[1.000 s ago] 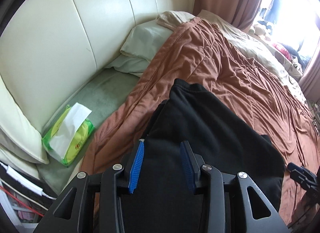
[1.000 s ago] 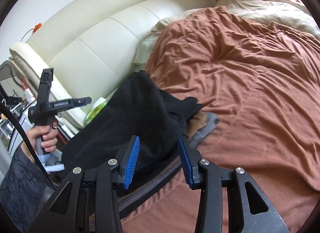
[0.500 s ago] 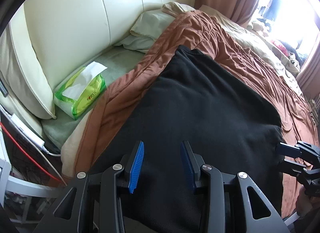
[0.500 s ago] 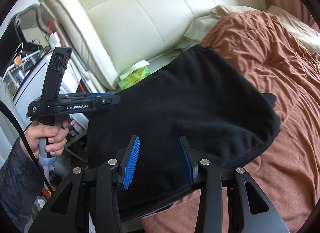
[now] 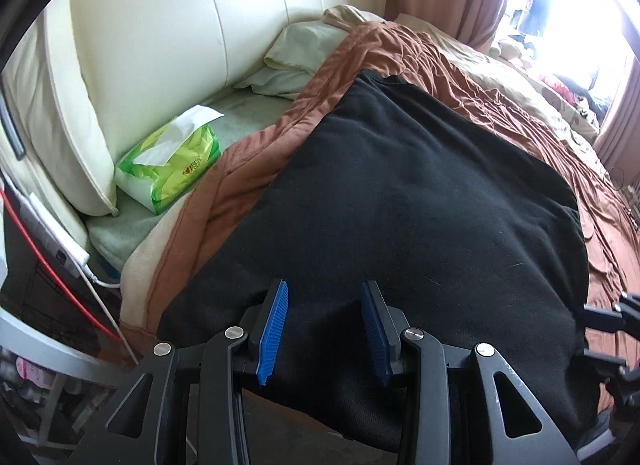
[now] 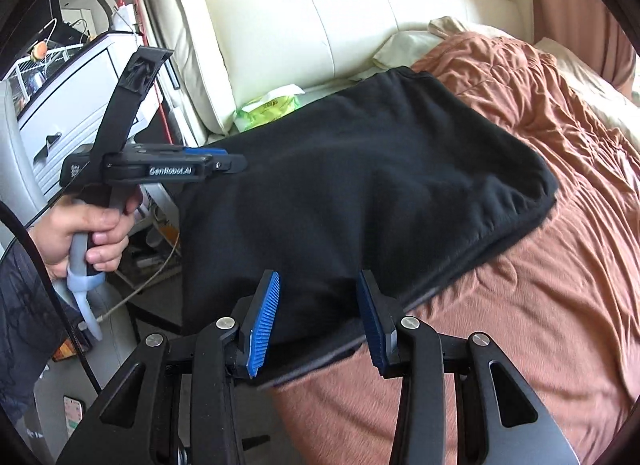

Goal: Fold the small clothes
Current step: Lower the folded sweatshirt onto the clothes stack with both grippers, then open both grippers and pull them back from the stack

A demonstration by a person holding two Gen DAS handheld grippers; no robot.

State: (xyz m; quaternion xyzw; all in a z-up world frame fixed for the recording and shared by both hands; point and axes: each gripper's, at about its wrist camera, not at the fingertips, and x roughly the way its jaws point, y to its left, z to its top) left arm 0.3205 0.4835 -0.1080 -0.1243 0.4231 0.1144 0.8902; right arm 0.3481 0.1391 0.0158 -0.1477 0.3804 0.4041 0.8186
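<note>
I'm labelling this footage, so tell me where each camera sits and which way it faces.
Left wrist: on the left gripper, looking along the black fleece garment toward the cream padded headboard; its own fingers show.
Right wrist: on the right gripper, facing the same garment; the person's hand shows too.
Shared: garment, green tissue pack, brown quilt.

A green tissue pack (image 5: pixel 170 171) lies on the pale green sheet (image 5: pixel 240 121), just beside the cream padded headboard (image 5: pixel 180 25). A rust-brown quilt (image 6: pixel 560 265) covers the bed, with a pale pillow (image 5: pixel 300 49) at its head. A white drawer unit (image 6: pixel 68 121) stands beside the bed.
</note>
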